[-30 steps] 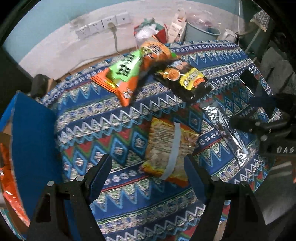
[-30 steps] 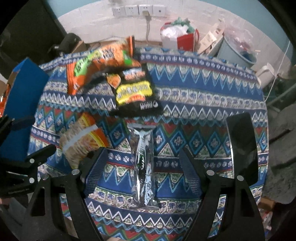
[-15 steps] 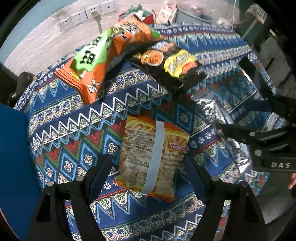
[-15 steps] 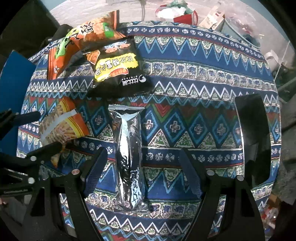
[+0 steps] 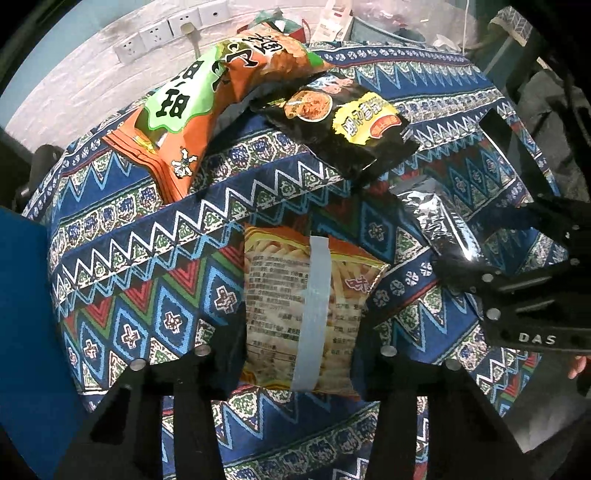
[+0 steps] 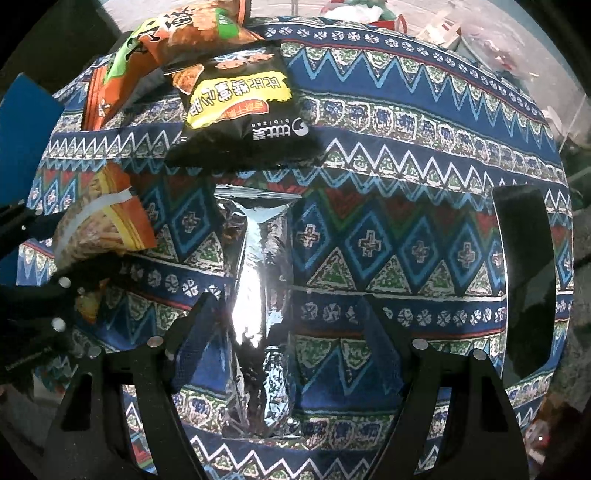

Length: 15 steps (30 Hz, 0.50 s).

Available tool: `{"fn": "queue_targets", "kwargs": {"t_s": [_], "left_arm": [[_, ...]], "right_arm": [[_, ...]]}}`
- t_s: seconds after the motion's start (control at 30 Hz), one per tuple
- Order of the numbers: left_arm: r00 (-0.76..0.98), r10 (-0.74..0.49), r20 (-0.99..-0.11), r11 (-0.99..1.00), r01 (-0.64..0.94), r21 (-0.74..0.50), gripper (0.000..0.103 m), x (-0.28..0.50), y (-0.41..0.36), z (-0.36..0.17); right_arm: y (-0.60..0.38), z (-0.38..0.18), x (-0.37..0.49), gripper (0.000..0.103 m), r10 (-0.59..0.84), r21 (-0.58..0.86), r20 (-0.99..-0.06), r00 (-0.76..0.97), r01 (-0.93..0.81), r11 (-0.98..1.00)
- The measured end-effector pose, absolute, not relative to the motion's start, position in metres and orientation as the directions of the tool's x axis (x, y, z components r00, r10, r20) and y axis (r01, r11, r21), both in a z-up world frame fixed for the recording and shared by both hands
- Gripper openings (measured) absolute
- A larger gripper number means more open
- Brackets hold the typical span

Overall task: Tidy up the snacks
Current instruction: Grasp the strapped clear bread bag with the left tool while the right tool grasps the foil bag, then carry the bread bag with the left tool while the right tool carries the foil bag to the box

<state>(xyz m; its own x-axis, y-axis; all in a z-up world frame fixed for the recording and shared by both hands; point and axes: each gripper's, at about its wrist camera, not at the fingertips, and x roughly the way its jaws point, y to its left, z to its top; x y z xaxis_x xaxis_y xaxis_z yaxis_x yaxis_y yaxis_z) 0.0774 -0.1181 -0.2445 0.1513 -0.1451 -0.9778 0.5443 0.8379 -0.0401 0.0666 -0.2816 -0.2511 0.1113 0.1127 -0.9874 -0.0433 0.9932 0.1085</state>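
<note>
Patterned blue cloth point(image 5: 147, 266) covers the worktop in the left wrist view, with wall sockets point(image 5: 173, 29) on the pale wall behind. The left tongs point(image 5: 295, 354) have just been closing, and their fingers now press both sides of the fries packet point(image 5: 295, 306), which lies on the cloth with a pale strip down its back. Beyond it an orange and green snack bag point(image 5: 207, 103) leans over a black snack bag point(image 5: 343, 125). A silver foil packet point(image 5: 436, 218) lies to the right, partly under the right tongs point(image 5: 495, 247).

Right wrist view: the same cloth point(image 6: 406, 155) fills the frame. The right tongs point(image 6: 288, 321) stand wide apart, straddling the silver foil packet point(image 6: 255, 302) without pressing it; the packet sits nearer the left finger. The black snack bag point(image 6: 240, 107) lies beyond, and the fries packet point(image 6: 99, 229) is at the left.
</note>
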Motion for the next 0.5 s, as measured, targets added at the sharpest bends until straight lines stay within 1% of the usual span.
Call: {"fn": "queue_targets", "kwargs": {"t_s": [0.07, 0.1, 0.13, 0.17, 0.23, 0.27, 0.5], "left_arm": [[0.158, -0.142, -0.977, 0.837, 0.546, -0.033, 0.043, 0.077, -0.114, -0.241], [0.16, -0.14, -0.977, 0.836, 0.548, -0.031, 0.043, 0.076, -0.112, -0.239], [0.162, -0.138, -0.977, 0.833, 0.552, -0.026, 0.042, 0.074, -0.112, -0.239], [0.165, -0.135, -0.977, 0.832, 0.555, -0.021, 0.042, 0.071, -0.112, -0.238], [0.17, -0.131, -0.977, 0.829, 0.56, -0.014, 0.041, 0.066, -0.112, -0.237], [0.175, -0.131, -0.976, 0.828, 0.56, -0.011, 0.041, 0.065, -0.111, -0.235], [0.229, -0.129, -0.965, 0.837, 0.546, 0.018, 0.041, 0.054, -0.098, -0.212]], "right_arm": [[-0.279, -0.252, 0.066, 0.074, 0.102, 0.097, -0.987, 0.121, -0.045, 0.994], [-0.278, -0.254, 0.065, 0.07, 0.093, 0.087, -0.988, 0.126, -0.053, 0.995], [-0.275, -0.253, 0.065, 0.061, 0.088, 0.081, -0.987, 0.133, -0.061, 0.995], [-0.272, -0.252, 0.063, 0.056, 0.086, 0.078, -0.986, 0.139, -0.068, 0.995], [-0.267, -0.248, 0.061, 0.034, 0.075, 0.065, -0.987, 0.142, -0.08, 0.995], [-0.266, -0.248, 0.06, 0.029, 0.072, 0.06, -0.987, 0.143, -0.083, 0.995], [-0.265, -0.234, 0.053, 0.028, 0.084, 0.071, -0.983, 0.163, -0.087, 0.994]]}}
